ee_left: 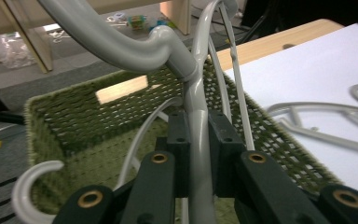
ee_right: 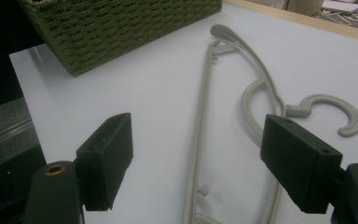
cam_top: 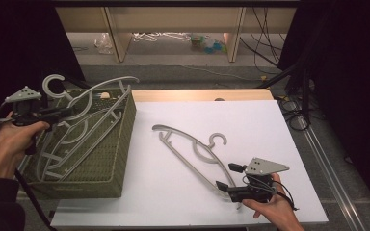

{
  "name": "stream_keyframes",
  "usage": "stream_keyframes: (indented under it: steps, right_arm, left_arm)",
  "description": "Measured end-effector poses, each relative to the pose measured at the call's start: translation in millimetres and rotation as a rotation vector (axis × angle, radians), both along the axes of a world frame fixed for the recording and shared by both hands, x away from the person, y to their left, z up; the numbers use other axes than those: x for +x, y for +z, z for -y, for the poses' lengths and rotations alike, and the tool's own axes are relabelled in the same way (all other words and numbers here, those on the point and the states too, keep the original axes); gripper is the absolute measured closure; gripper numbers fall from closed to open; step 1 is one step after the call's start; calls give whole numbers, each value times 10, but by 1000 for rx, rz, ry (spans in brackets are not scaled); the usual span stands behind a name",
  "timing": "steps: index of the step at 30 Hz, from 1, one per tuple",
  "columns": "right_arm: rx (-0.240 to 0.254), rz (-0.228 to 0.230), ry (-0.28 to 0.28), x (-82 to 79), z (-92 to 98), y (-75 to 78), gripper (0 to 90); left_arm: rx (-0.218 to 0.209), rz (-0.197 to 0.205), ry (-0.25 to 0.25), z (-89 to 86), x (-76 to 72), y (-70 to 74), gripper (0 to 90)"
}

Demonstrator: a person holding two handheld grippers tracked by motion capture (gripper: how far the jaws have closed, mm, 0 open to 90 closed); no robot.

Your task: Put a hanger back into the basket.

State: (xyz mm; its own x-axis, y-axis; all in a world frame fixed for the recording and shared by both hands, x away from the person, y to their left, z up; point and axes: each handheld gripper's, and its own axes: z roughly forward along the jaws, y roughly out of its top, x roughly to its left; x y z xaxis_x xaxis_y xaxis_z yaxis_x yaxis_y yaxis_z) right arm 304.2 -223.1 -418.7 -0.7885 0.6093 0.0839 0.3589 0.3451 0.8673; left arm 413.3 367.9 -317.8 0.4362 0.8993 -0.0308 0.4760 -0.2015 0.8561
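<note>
1. Hanger number one, grey plastic, is clamped at its neck between my left gripper pads, jaws pinched tight on it.
2. It hangs over the green woven basket at the desk's left edge, above other hangers lying inside.
3. My right gripper stands wide, holding nothing, low near the desk's front edge.
4. A second hanger lies flat on the white desk, its lower end between those spread jaws, untouched.
</note>
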Motion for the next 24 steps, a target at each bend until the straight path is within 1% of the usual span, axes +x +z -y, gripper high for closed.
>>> stream_keyframes:
  steps: [4,5,7,10,14,16,18,22,23,24]
  right_arm:
    - [-2,5,0,-2,3,2,264]
    - [0,5,2,0,3,2,264]
    - [2,0,2,2,3,3,264]
    - [1,0,1,2,1,0,264]
    - [-5,-1,-5,-5,-3,3,264]
    - [0,-3,-4,-1,-7,-4,264]
    - [-16,-7,-4,-7,-4,5,264]
    - [-14,-7,-4,-7,-3,6,264]
    - [-14,-5,-3,-6,-1,7,264]
    - [1,-2,4,3,-4,0,264]
  left_arm:
    - [25,-9,17,-84,43,-26,804]
    - [16,-10,26,-106,54,-41,803]
    - [22,-11,34,-143,66,-59,804]
    - [17,-13,44,-206,85,-106,804]
    - [31,-15,45,-266,98,-170,803]
    - [48,-20,42,-289,104,-193,803]
    - [49,-27,49,-303,117,-214,802]
    - [63,-34,44,-330,147,-241,803]
    - [60,-35,41,-325,152,-252,803]
    - [65,-40,35,-325,151,-257,803]
